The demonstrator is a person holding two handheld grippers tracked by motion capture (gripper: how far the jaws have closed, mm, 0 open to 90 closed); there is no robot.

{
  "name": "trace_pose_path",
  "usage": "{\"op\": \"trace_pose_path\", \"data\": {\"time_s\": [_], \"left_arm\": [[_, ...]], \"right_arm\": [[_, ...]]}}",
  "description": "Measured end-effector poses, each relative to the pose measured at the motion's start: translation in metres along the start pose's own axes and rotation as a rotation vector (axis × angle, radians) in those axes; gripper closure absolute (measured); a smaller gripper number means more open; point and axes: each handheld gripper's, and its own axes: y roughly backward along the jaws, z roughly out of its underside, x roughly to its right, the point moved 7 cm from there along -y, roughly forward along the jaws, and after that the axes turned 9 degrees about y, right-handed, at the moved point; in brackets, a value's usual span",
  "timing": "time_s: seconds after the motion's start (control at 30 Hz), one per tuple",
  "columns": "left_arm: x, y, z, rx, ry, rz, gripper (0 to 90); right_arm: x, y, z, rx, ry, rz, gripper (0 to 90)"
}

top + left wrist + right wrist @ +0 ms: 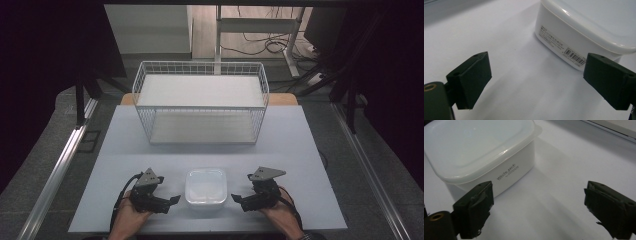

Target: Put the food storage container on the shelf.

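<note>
A white lidded plastic box (205,188) stands near the front edge of the table (300,150), between the two hands. To its left, my left gripper (172,200) points at its side, jaws wide apart with bare table between them. In the left gripper view the box (584,27) sits ahead to the right, with a barcode label on its wall. On the other side, my right gripper (236,199) faces the box, open and holding nothing. The right gripper view has the box (479,152) ahead to the left, marked "White pack".
A white wire basket (201,102) with two flat shelves stands at the back middle of the table. Metal rails (60,165) run along both sides of the table. A desk frame and cables (265,42) lie on the floor beyond.
</note>
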Motion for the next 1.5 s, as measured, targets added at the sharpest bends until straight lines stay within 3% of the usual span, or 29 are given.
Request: {"op": "trace_pose_path", "data": {"time_s": [0.33,0.47,0.57,0.73,0.87,1.2,1.37,1.5], "left_arm": [[0.004,0.004,-0.008,0.064,-0.011,0.048,7.5],[0.005,0.005,-0.012,0.05,-0.002,0.041,7.9],[0.009,0.006,-0.02,0.039,0.026,0.067,9.6],[0.019,0.005,-0.028,0.018,0.015,0.093,9.3],[0.027,-0.001,-0.034,-0.002,0.013,0.135,7.1],[0.031,-0.018,-0.049,-0.036,0.003,0.146,9.6],[0.031,-0.027,-0.044,-0.07,0.007,0.163,10.4],[0.033,-0.029,-0.042,-0.068,0.04,0.21,11.4]], "right_arm": [[0.002,0.008,-0.009,0.043,-0.02,-0.006,7.9],[0.002,0.009,-0.014,0.062,-0.038,-0.01,7.8],[0.0,0.009,-0.019,0.079,-0.057,-0.029,7.5],[-0.003,0.009,-0.03,0.095,-0.061,-0.038,6.2],[-0.008,0.006,-0.037,0.081,-0.057,-0.049,2.8],[-0.015,-0.011,-0.051,0.025,-0.064,-0.103,5.2],[-0.017,-0.021,-0.051,-0.006,-0.066,-0.109,7.4],[-0.02,-0.025,-0.044,-0.042,-0.098,-0.133,12.3]]}}
